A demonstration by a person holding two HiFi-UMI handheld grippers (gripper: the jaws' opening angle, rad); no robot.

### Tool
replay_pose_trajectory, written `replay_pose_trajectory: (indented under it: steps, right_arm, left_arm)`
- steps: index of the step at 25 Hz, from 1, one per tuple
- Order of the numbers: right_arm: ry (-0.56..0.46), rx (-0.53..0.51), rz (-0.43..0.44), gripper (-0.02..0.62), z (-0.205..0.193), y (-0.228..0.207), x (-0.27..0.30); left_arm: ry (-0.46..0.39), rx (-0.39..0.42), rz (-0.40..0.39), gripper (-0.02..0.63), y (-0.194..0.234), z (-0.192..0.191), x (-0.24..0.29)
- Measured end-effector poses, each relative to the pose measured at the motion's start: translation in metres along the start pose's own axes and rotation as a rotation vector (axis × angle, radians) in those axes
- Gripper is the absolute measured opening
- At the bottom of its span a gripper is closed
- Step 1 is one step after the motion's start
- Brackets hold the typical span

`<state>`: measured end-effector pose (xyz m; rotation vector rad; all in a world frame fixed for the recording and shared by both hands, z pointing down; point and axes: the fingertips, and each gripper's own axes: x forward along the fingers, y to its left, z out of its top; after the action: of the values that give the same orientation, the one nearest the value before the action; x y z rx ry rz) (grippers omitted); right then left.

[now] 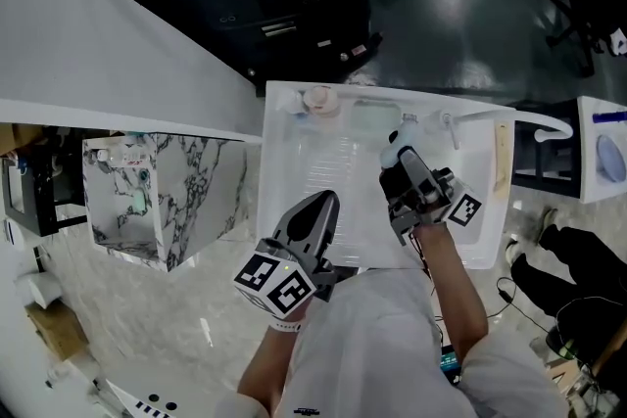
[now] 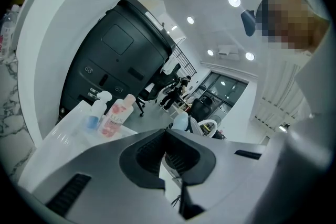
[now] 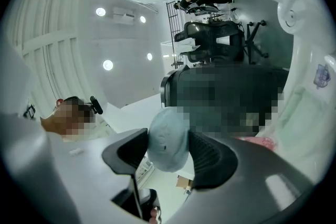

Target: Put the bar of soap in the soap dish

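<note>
Soap sits between the jaws of the right gripper (image 3: 167,150): a pale blue, rounded bar of soap (image 3: 168,139) pinched across its narrow middle, its long axis running along the jaws so that the top pokes out past their tips. In the head view that same gripper hangs over the right half of the white counter (image 1: 294,171), soap end pointing to the far side. What looks like the soap dish (image 1: 373,118), a pale greenish rectangle, lies just beyond the soap and a little to the left, near the far edge, with its long side running left to right. I judge the remaining move to be short: forward and slightly left, then down, turning the bar so its length lies along the dish before letting go. The left gripper (image 2: 167,131) is held nearer the person and to the left, jaws brought together with nothing between them, and is well farther from the dish than the right. A pink bottle (image 2: 114,117) stands at the far left corner, beside the dish but clear of the path.
</note>
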<state>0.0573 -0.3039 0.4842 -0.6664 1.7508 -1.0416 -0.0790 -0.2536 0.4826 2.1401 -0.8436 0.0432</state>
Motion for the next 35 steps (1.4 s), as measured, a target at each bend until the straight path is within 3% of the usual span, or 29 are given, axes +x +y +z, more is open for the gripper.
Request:
replay_pose_trajectory:
  steps: [20, 35]
  right_arm:
    - [-0.017, 0.072, -0.087, 0.261, 0.010, -0.100, -0.015]
    - [0.028, -0.027, -0.276, 0.261, 0.013, -0.162, -0.022]
  left_arm:
    - [0.048, -0.024, 0.043, 0.005, 0.037, -0.019, 0.040]
    - [0.081, -0.047, 0.060, 0.005, 0.063, -0.031, 0.065]
